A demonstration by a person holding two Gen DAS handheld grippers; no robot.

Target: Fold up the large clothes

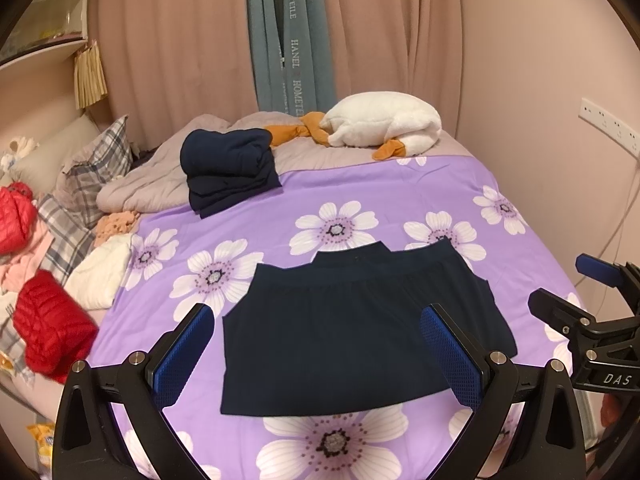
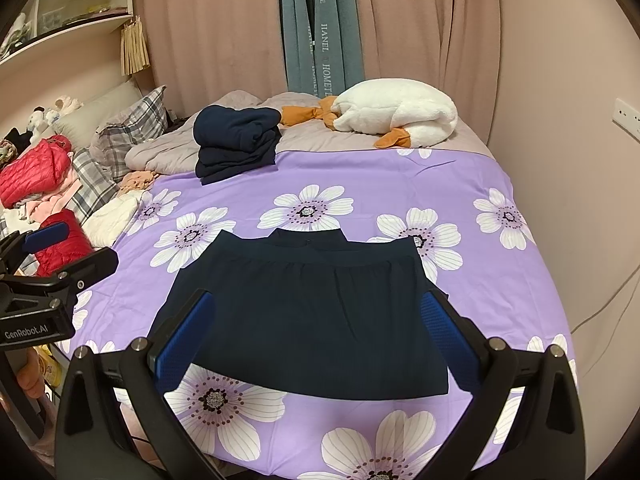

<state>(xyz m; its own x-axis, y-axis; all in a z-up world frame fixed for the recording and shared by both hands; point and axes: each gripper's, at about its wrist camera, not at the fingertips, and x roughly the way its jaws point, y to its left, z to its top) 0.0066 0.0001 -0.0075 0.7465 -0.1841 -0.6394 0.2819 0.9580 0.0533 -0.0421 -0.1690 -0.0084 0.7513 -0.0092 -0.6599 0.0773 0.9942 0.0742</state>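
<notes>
Where the left gripper point(image 1: 316, 344) overlaps the navy garment point(image 1: 352, 336), its near corners stay hidden behind the blue pads point(image 1: 452, 356). Both grippers gape wide, holding nothing. Right gripper point(image 2: 316, 338) hovers likewise. Garment lies flat on the floral bedspread point(image 2: 360, 184), just ahead of both; folded navy stack point(image 2: 236, 140) farther off.

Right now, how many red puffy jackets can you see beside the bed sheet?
2. One red jacket lies nearer, at the left edge of the purple sheet; the other red jacket lies farther back on the plaid pillows. More may be hidden in that pile.
</notes>
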